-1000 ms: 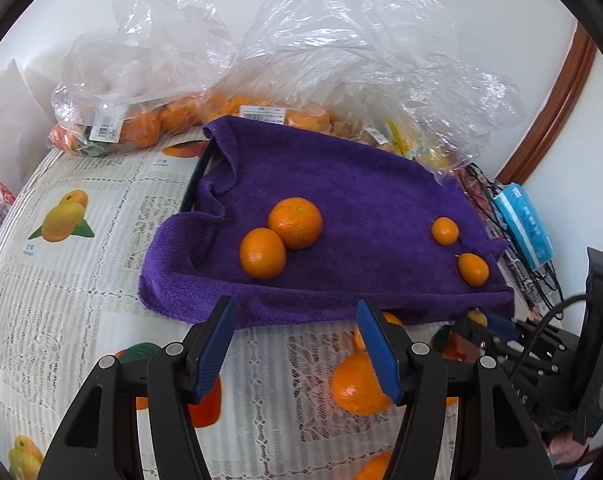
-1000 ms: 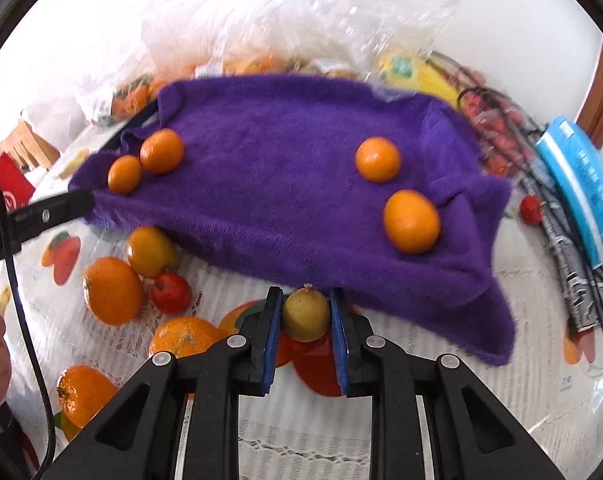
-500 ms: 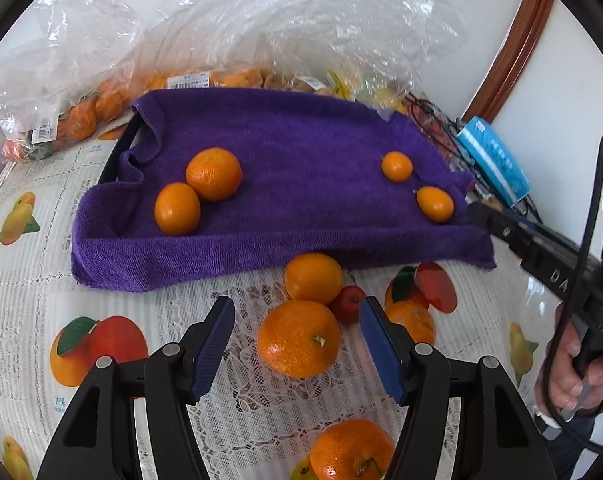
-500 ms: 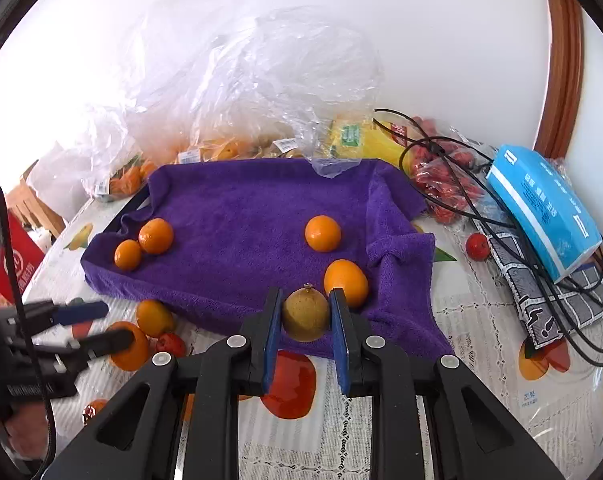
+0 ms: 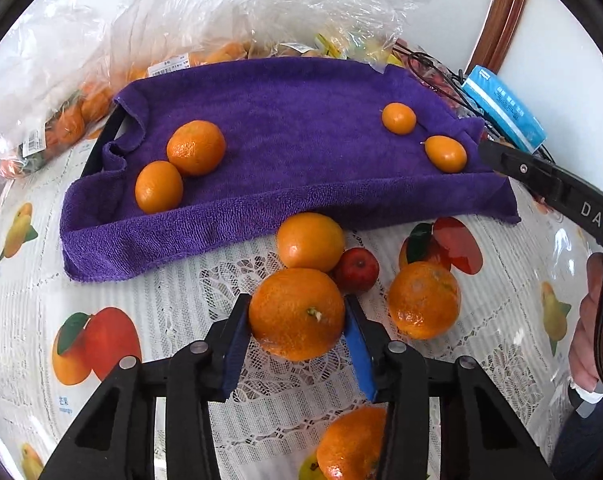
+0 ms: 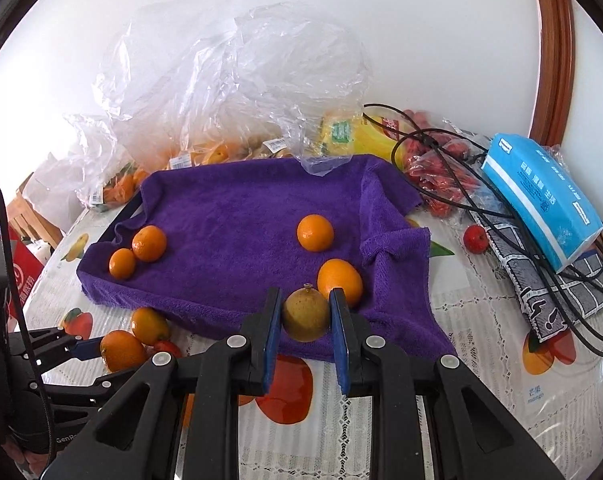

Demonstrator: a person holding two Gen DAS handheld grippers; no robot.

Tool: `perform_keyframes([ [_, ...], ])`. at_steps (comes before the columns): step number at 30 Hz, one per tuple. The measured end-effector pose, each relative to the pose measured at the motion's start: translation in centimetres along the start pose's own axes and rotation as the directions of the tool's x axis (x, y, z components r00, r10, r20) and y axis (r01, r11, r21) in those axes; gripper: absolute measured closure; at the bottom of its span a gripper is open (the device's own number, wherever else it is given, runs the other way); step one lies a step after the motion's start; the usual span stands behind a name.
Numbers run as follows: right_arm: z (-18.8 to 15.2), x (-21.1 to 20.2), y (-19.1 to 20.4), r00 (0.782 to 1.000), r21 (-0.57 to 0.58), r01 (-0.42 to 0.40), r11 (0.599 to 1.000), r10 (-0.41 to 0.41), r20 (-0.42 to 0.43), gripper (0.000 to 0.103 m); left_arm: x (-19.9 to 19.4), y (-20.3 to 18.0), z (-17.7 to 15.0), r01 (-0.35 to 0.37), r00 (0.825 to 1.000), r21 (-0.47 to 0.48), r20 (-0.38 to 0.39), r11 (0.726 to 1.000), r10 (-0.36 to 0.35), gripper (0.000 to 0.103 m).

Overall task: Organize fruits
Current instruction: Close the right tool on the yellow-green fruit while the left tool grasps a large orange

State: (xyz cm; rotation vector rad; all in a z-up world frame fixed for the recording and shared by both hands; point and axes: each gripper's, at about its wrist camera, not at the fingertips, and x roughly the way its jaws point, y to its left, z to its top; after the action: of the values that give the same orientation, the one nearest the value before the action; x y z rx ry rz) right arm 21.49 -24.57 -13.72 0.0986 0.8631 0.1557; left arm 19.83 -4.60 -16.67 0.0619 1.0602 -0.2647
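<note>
Four oranges (image 6: 315, 233) are counted on the purple towel (image 6: 237, 208). In front of the towel, four more oranges (image 5: 310, 242) and one small red fruit (image 5: 357, 270) are seen, plus one brownish fruit (image 6: 306, 313).

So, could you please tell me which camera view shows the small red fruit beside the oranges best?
The left wrist view: the red fruit shows large and almost whole, tucked between the oranges just past the left gripper. The right wrist view shows only a red sliver of it at lower left, mostly behind an orange.
</note>
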Motion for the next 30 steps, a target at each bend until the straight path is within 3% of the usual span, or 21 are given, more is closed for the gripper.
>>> perform_keyframes([
  [10,0.1,-0.5,-0.1,1.000,0.008,-0.012,1.000,0.012,0.026,0.080,-1.3,1.2,0.3,0.046,0.999,-0.043,0.029,0.998,-0.045,0.060],
  [23,0.0,0.1,-0.1,1.000,0.009,-0.008,1.000,0.008,0.009,0.080,0.1,0.1,0.1,-0.013,1.000,0.007,0.001,1.000,0.013,0.061],
  [30,0.2,-0.3,-0.1,1.000,0.015,-0.014,1.000,0.013,0.023,0.080,-1.3,1.0,0.3,0.033,0.999,-0.021,0.032,0.999,-0.032,0.061],
])
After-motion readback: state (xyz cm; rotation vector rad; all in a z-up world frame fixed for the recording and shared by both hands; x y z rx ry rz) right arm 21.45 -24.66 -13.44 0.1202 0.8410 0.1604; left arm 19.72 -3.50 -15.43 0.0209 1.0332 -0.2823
